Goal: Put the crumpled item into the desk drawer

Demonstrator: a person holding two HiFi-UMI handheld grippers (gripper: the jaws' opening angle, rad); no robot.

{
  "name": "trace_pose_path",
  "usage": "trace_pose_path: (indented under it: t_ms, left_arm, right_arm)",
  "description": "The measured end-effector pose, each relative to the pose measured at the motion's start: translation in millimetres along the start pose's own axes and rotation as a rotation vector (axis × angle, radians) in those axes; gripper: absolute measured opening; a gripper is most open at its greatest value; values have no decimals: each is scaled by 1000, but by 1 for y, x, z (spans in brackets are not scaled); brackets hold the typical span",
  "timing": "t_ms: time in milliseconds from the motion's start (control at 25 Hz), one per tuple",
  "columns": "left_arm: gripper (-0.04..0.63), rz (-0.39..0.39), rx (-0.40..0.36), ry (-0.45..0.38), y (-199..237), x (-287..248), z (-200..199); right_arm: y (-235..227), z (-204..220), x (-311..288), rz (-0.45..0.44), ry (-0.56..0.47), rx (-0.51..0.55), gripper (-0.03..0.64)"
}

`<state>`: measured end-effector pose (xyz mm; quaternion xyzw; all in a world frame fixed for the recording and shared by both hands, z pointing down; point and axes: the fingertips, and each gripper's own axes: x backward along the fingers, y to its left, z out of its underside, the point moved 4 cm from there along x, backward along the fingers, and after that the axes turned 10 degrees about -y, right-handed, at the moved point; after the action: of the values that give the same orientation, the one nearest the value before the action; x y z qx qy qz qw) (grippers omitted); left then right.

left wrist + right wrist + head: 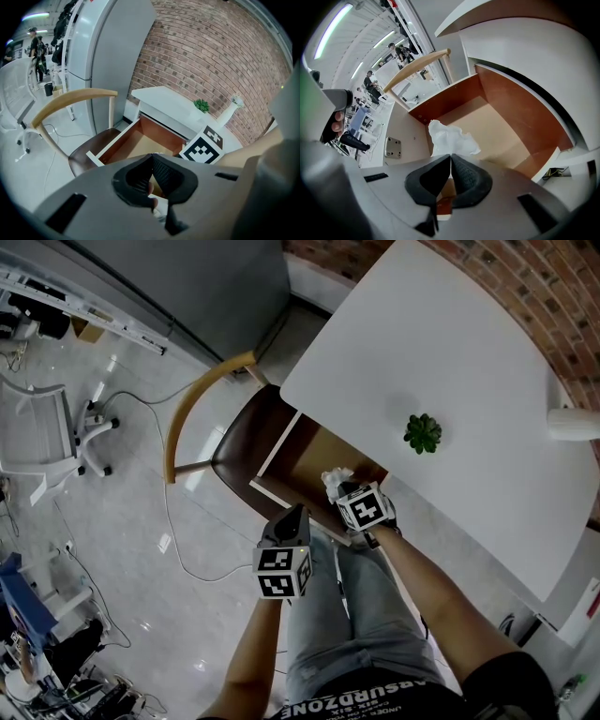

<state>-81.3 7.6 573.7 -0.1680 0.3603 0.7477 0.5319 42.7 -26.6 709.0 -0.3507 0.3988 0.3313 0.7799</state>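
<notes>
**Left gripper [151, 157] idle; right gripper [450, 158] holds crumpled item [451, 138] over drawer [497, 126]**

Your left gripper has its jaws closed on nothing. It sits near the drawer's front edge, probably to keep out of the way of the drop. Your right gripper is clamped on the white crumpled item and tipped steeply down, so the wad hangs above the drawer floor near the front edge. Release looks next.

Count: two grippers, one crumpled item, one open drawer, one desk [450, 352], one plant [423, 433], one chair [236, 451].

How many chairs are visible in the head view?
2. The brown-seated chair with a curved wooden backrest stands partly under the open desk drawer. The white swivel office chair stands at the far left edge. Others may be out of frame.
</notes>
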Motion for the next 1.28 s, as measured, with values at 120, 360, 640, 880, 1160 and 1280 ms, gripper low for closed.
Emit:
trace_pose_path:
  t_ms: [120,360,640,880,1160,1280]
  left_arm:
    - [6,1,-2,4,2,-2,-1]
    - [6,6,-6,9,6,-5,-3]
    - [6,12,-9,14,9,-10,-4]
    - [6,12,-9,17,14,-12,-5]
    - [6,14,-6,23,18,-13,-6]
    - [6,16,-7,26,21,-15,-5]
  right_arm:
    - [-1,1,-5,2,11,8,0]
    - [-2,0,-12,5,24,1,0]
    - [-4,0,-20,15,38,-21,0]
    - [-4,-1,-27,18,49,-26,0]
    - [-2,1,-39,26,89,-30,0]
    - [-3,-1,-44,35,93,-22,0]
